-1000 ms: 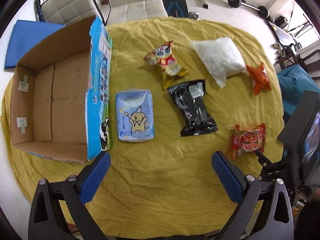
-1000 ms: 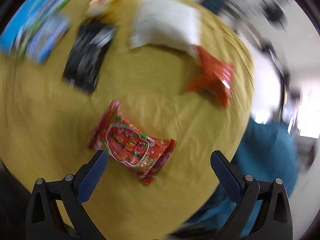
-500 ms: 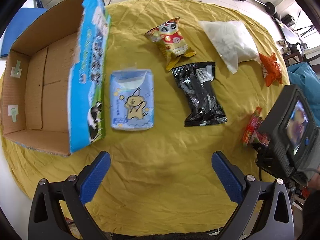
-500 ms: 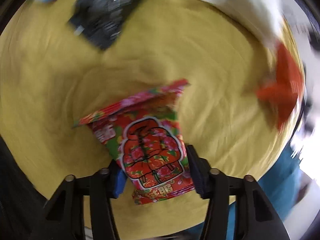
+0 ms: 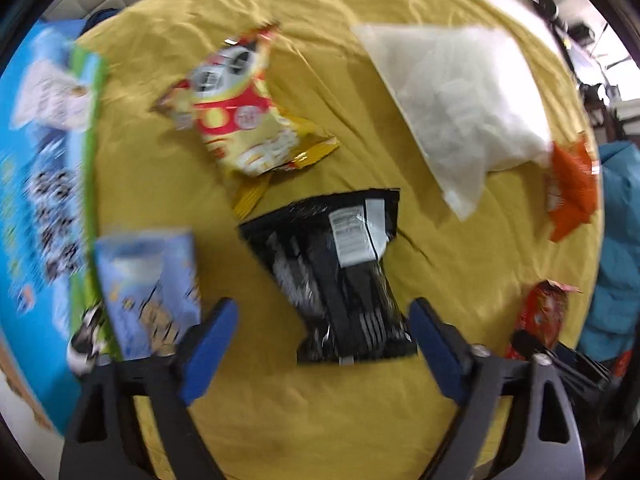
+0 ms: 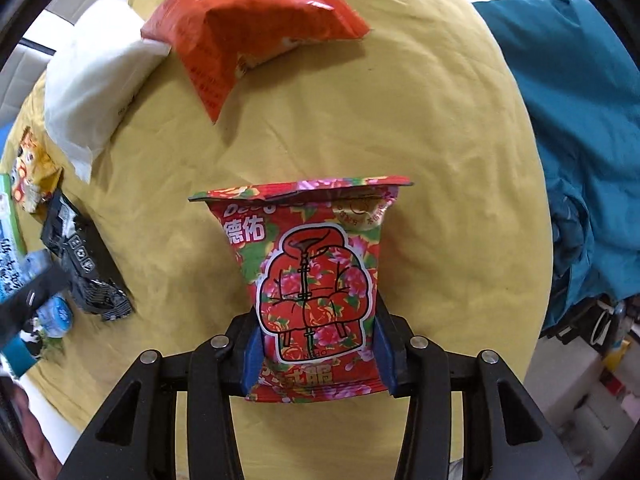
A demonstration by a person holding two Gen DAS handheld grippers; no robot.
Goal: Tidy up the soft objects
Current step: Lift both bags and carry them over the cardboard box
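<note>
red flowered packet is pinched at its lower end by the right gripper, long axis pointing away from the fingers, while the left gripper gapes wide just short of the black packet on the worktop.

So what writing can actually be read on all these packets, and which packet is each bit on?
"德佑": red floral packet, clamped in the right hand-held gripper, upper left.
"OPEN": same packet, upside down, at the drawn jacket's hem.
Latin brand word along its top: creased, only "De" clear.
Black packet: white label, too small.
Orange packet: fine print, too small.
Blue carton and yellow packet: blurred.
</note>
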